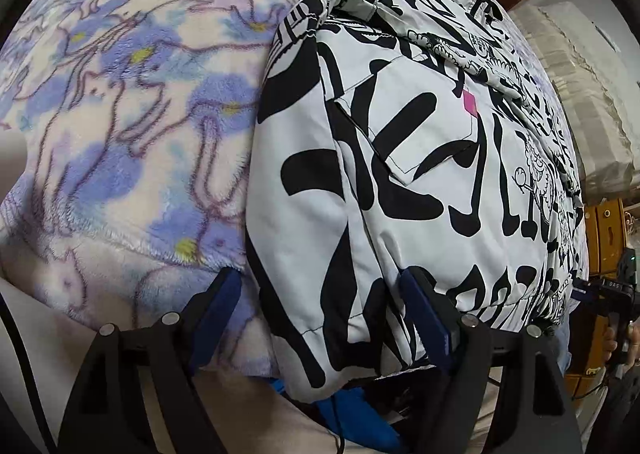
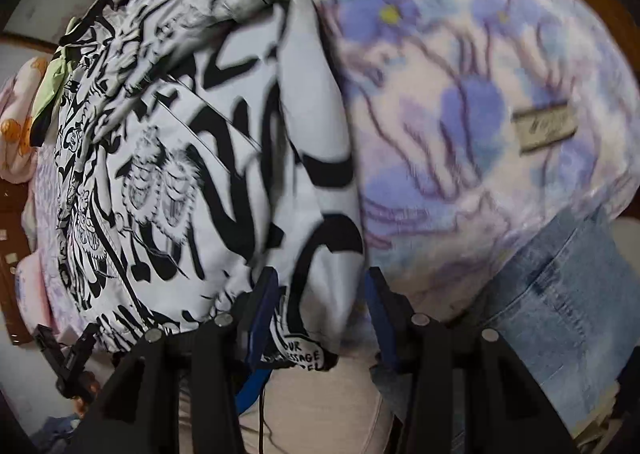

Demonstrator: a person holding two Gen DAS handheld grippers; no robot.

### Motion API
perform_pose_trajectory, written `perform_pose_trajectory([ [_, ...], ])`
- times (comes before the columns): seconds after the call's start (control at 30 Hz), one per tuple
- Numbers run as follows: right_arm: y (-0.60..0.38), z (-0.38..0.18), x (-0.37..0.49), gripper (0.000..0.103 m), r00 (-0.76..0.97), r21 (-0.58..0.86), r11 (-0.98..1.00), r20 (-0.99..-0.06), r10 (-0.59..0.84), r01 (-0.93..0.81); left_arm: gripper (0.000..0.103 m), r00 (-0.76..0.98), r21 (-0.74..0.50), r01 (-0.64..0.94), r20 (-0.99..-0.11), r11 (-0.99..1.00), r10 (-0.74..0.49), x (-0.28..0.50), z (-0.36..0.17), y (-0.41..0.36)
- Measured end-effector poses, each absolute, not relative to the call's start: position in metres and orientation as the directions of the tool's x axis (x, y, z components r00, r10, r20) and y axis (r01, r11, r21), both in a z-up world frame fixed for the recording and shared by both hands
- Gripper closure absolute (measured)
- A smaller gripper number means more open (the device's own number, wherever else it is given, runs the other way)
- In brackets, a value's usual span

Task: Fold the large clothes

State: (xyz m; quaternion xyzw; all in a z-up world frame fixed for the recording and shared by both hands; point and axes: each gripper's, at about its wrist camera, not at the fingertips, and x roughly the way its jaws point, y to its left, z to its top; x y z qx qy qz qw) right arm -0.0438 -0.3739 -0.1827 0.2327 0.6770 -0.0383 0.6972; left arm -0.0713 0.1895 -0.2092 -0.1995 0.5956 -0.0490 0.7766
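Black-and-white printed cloth, a padded jacket (image 1: 420, 157), lies on a fleece blanket (image 1: 132, 101) over what looks like a bed, straight ahead of both tools. The left tool (image 1: 320, 294) is spread, its right finger over the jacket's near hem and its left finger over the blanket; it grips nothing that I can see. The right tool (image 2: 320, 294) is also spread, with the jacket's near corner hanging between its fingers, touching neither as far as I can tell.

Risks, as I judge them: closing the left tool here could catch blanket pile with the hem and drag the bedding. The slick, puffy shell may slip out or spring open after a fold. The right view is blurred, so aim may be off.

No containers show; only the jacket's flat chest pocket (image 1: 408, 121), contents hidden. Jeans (image 2: 560, 294) lie right of the right tool.
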Motion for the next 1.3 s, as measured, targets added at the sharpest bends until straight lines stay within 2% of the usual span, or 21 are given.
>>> perform_pose_trajectory([
  [0.17,-0.36,-0.213,-0.051,0.058,0.021,0.349,0.875,-0.931,0.363,0.335,0.017,0.285,-0.39,-0.166,-0.898,0.905,-0.335,-0.07,-0.215,0.189],
  [0.3,-0.354,-0.221,-0.051,0.057,0.023,0.359,0.878,-0.929,0.371,0.316,0.012,0.285,-0.399,-0.171,-0.895,0.901,-0.342,-0.069,-0.221,0.185],
  [0.4,-0.354,-0.221,-0.051,0.057,0.032,0.365,0.882,-0.927,0.373,0.298,0.011,0.279,-0.377,-0.156,-0.904,0.913,-0.325,-0.07,-0.222,0.178],
  [0.43,-0.352,-0.221,-0.051,0.06,0.035,0.363,0.887,-0.929,0.369,0.287,0.012,0.279,-0.373,-0.148,-0.904,0.916,-0.324,-0.07,-0.222,0.176],
  [0.47,-0.35,-0.219,-0.05,0.063,0.042,0.364,0.892,-0.929,0.367,0.267,0.016,0.275,-0.373,-0.133,-0.904,0.918,-0.328,-0.071,-0.221,0.172],
  [0.53,-0.339,-0.214,-0.049,0.075,0.069,0.345,0.917,-0.939,0.337,0.203,0.042,0.263,-0.353,-0.103,-0.911,0.93,-0.316,-0.071,-0.22,0.165],
  [0.63,-0.314,-0.203,-0.048,0.083,0.102,0.245,0.967,-0.966,0.237,0.07,0.075,0.263,-0.37,-0.063,-0.902,0.927,-0.342,-0.071,-0.214,0.157],
  [0.73,-0.299,-0.188,-0.047,0.091,0.15,0.185,0.982,-0.971,0.187,-0.025,0.087,0.256,-0.381,-0.055,-0.899,0.923,-0.356,-0.066,-0.205,0.151],
  [0.87,-0.287,-0.159,-0.046,0.094,0.234,0.179,0.977,-0.951,0.202,-0.116,0.09,0.299,-0.492,-0.024,-0.834,0.87,-0.463,-0.058,-0.172,0.148],
  [1.03,-0.296,-0.1,-0.028,0.095,0.359,0.31,0.943,-0.873,0.331,-0.119,0.092,0.428,-0.668,-0.007,-0.674,0.744,-0.602,-0.041,-0.117,0.158],
  [1.17,-0.325,-0.046,0.0,0.097,0.51,0.46,0.885,-0.746,0.429,-0.072,0.093,0.526,-0.727,-0.002,-0.585,0.686,-0.618,-0.003,-0.078,0.166],
  [1.3,-0.332,-0.014,0.044,0.097,0.602,0.513,0.858,-0.682,0.415,-0.009,0.093,0.608,-0.74,-0.039,-0.551,0.671,-0.572,0.047,-0.059,0.182],
])
